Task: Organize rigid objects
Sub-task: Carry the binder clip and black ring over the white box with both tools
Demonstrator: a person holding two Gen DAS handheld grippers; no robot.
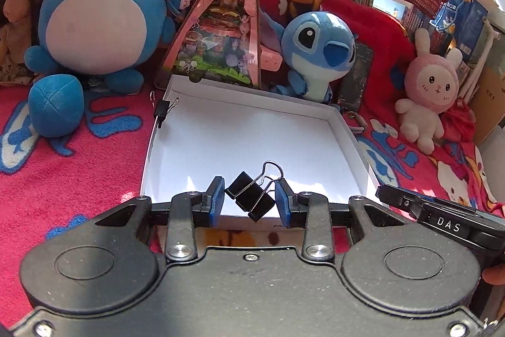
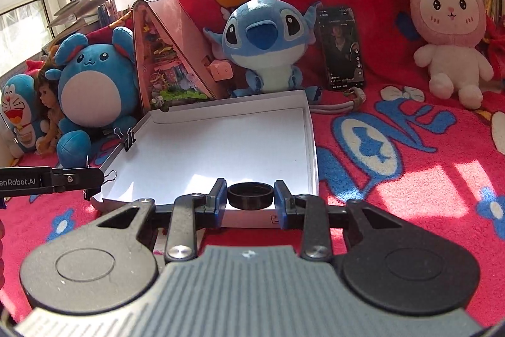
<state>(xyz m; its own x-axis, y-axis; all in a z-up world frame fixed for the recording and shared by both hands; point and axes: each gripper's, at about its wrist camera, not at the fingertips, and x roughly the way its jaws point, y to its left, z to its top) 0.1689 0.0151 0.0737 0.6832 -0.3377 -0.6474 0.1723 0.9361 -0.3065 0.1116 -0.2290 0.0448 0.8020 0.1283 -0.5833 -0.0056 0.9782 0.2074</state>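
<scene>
l claw (image 1: 249, 199): clamped on binder clips (image 1: 249, 199), over white tray (image 1: 334, 119) near edge
r claw (image 2: 250, 195): clamped on black ring (image 2: 250, 195), same edge, tilted down

Both wrist views toward white tray (image 1: 344, 128)

Left gripper (image 1: 249, 199) angled downward over the near edge of the white tray (image 1: 347, 128), blue pads closed on a black binder clip (image 1: 249, 199) held tilted between them. Right gripper (image 2: 250, 195) angled downward at the same near edge of the tray, just right of the left one, jaws closed on a black ring (image 2: 250, 195) lying flat between the pads. Each gripper's fingers reach into the other's wrist view from the side, above the tray's near corners.
</scene>
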